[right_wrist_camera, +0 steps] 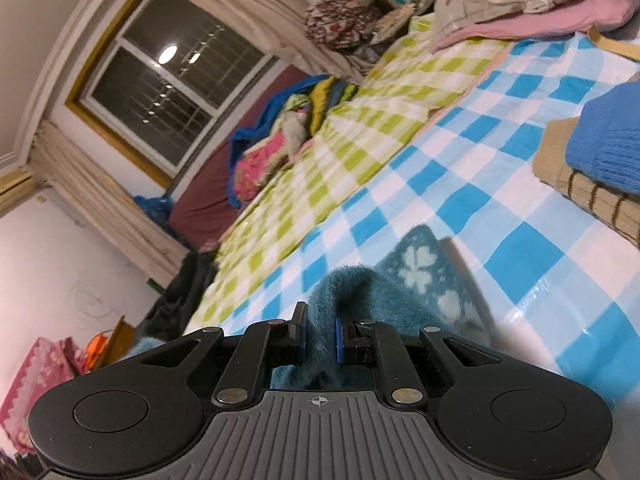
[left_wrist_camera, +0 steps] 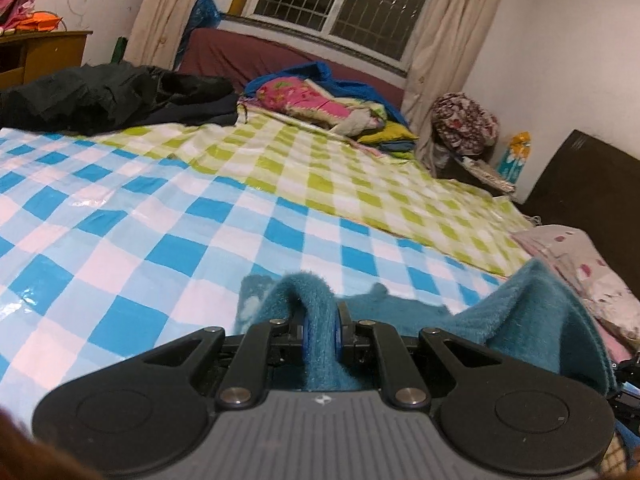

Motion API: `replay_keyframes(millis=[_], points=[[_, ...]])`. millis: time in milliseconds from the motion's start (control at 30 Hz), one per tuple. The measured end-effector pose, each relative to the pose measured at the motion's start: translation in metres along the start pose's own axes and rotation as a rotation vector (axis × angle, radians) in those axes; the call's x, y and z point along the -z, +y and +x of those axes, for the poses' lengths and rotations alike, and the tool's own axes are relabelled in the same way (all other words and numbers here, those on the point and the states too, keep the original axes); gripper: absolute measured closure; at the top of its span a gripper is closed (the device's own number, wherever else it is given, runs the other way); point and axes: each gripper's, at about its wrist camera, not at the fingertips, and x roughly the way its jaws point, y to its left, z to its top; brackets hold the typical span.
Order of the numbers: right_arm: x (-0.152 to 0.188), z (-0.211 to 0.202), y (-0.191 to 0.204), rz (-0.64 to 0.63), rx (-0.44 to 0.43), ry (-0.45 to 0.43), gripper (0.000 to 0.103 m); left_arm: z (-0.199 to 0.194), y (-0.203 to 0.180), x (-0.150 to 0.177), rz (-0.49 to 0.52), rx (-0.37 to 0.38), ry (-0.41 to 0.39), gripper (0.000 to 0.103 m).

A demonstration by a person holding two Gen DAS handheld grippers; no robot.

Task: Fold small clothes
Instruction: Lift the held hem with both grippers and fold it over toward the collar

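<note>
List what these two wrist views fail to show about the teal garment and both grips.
- Teal fleece garment: its type and full outline; the left gripper body hides its lower part in the left wrist view.
- Right wrist view: the right gripper covers the cloth's near end; only a white-flowered patch shows.
- How deep each pinch goes: hidden between the pads.

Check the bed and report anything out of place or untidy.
Both the left gripper and right gripper pinch the teal fuzzy garment as expected. The oddities are a crumpled black garment heaped at the far edge and a jumbled pink bedding pile near the window.
</note>
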Motion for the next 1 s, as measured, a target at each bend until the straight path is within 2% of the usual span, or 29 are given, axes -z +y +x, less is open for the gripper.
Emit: replay_keyframes(millis=[167,367,567,1000], points=[[-0.005,0.035,-0.013,0.045,0.042,0.025,0.090,0.029,0.006,0.003,-0.009,-0.028,0.035,0.086],[-0.001,0.061,-0.027,0.075,0.086,0.049,0.090,0.043,0.011,0.007,-0.025,-0.051,0.056,0.084],[-0.001,0.063,-0.025,0.073,0.088,0.042,0.090,0.045,0.014,0.005,-0.062,-0.056,0.052,0.082],[-0.003,0.068,-0.026,0.069,0.091,0.041,0.090,0.050,0.016,0.002,-0.078,-0.061,0.057,0.081]])
